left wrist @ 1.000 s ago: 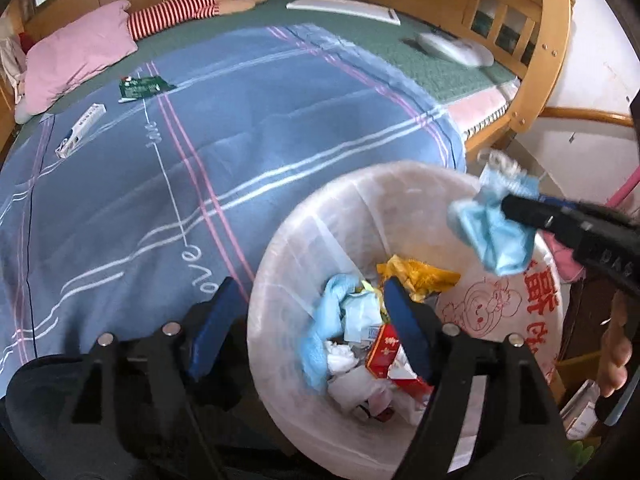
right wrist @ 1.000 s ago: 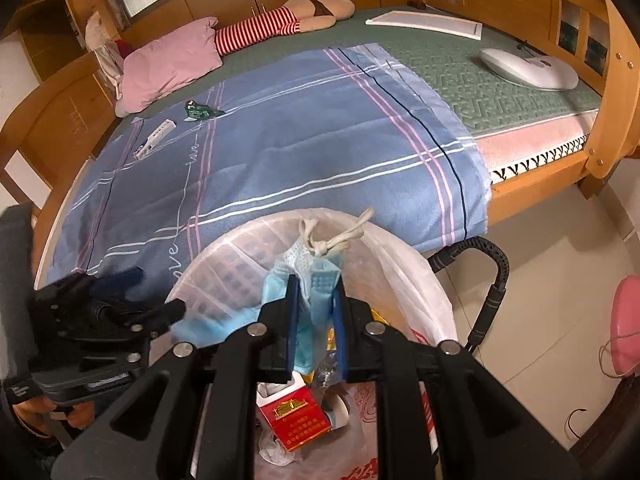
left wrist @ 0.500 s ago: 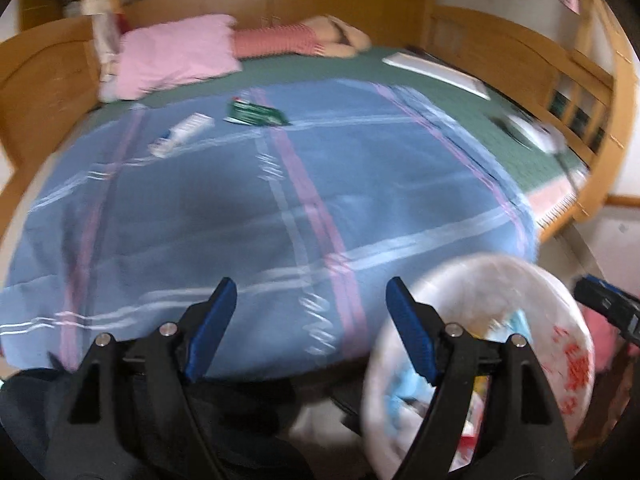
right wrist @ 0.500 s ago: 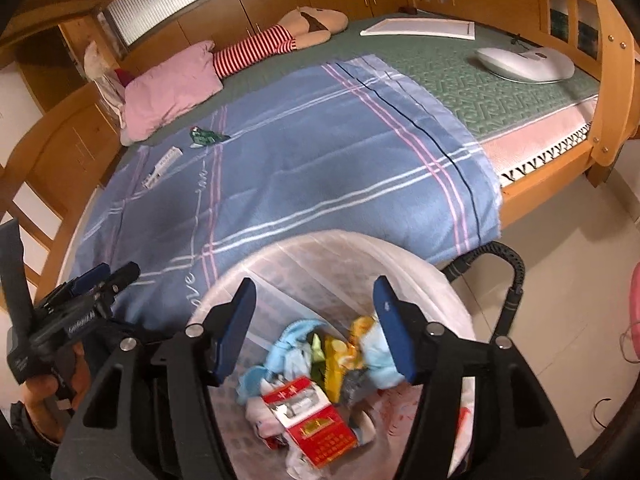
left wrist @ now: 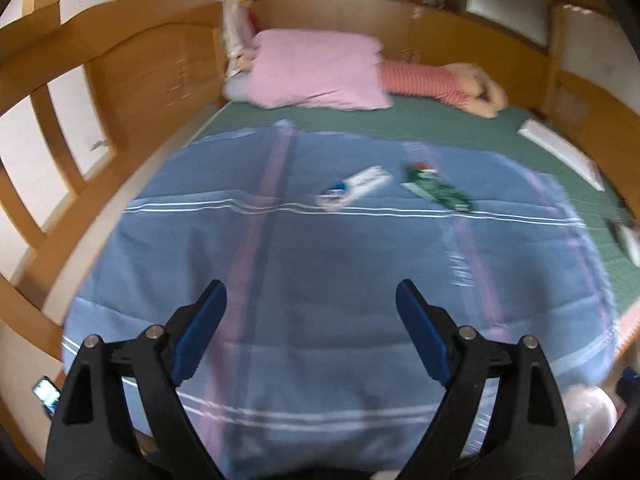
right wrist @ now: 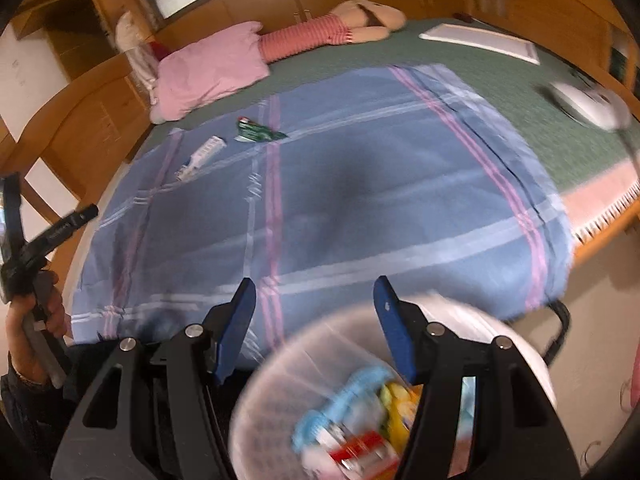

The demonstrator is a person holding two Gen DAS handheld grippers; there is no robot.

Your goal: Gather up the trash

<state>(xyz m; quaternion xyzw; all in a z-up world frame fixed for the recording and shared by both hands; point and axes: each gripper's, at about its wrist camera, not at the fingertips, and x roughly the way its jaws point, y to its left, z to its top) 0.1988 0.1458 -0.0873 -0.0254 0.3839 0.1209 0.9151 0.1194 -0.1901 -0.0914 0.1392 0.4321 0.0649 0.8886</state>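
Note:
A white tube (left wrist: 354, 189) (right wrist: 199, 157) and a green wrapper (left wrist: 438, 192) (right wrist: 258, 133) lie on the far part of the blue plaid blanket (left wrist: 320, 272). The white trash bin (right wrist: 288, 352) stands by the bed's near edge, holding a blue mask (right wrist: 340, 400), a red pack and yellow wrappers. My left gripper (left wrist: 310, 312) is open and empty above the blanket, facing the tube and wrapper. My right gripper (right wrist: 314, 300) is open and empty, just above the bin's far rim. The left gripper also shows at the left in the right wrist view (right wrist: 60, 228).
A pink pillow (left wrist: 316, 70) and a striped doll (left wrist: 440, 84) lie at the bed's head. A white board (right wrist: 480, 42) and a white device (right wrist: 580, 104) rest on the green mat. Wooden bed rails (left wrist: 48, 128) run along the left. Tiled floor lies right of the bin.
My right gripper opened and dropped the blue mask into the bin. My left gripper swung away from the bin toward the tube and wrapper on the blanket.

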